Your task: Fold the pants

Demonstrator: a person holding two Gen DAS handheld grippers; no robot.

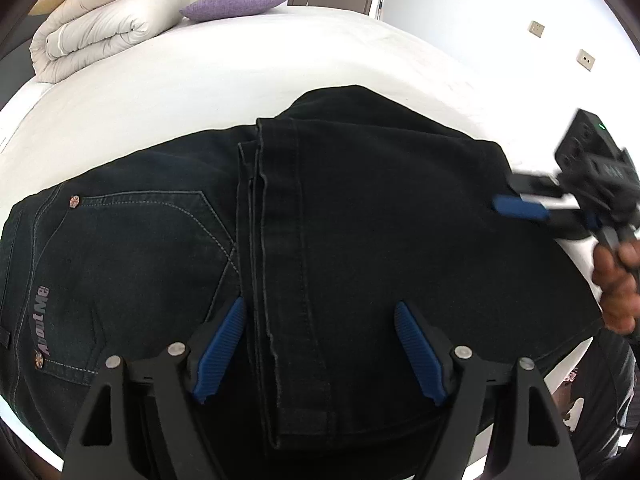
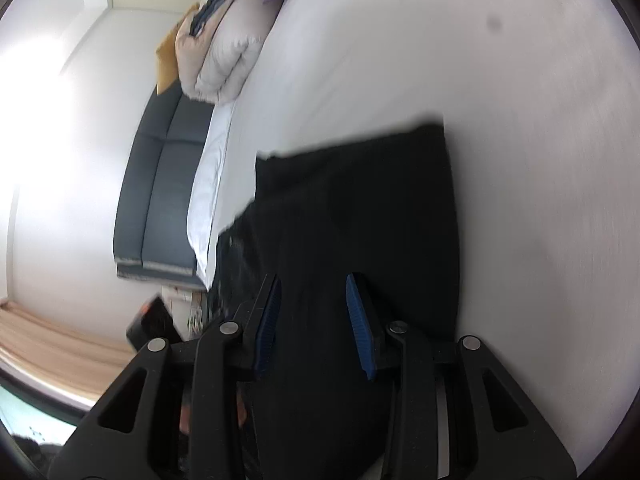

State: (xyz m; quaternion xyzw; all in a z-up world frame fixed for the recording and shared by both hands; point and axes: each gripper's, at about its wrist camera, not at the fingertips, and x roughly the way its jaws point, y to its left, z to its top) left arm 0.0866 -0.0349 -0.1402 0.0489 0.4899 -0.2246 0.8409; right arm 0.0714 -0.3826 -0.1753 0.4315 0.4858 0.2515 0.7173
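Note:
Dark denim pants [image 1: 360,200] lie folded on the white bed [image 1: 200,80], with the back pocket and waistband at the left and the stacked leg hems running down the middle. My left gripper [image 1: 320,344] hovers open over the hems, its blue pads wide apart on either side of them. At the pants' right fold edge is my right gripper [image 1: 508,194], blurred and rolled on its side, held by a hand [image 1: 616,280]. In the right wrist view the right gripper [image 2: 314,300] has its jaws partly apart over the pants [image 2: 360,200], with no pad visibly pressing the cloth.
A rolled beige duvet [image 1: 100,28] and a purple pillow [image 1: 236,4] sit at the bed's far end. A dark padded headboard [image 2: 160,200] stands against the wall. The person's dark clothing [image 1: 600,400] is at the near right. White sheet [image 2: 480,80] lies beyond the pants.

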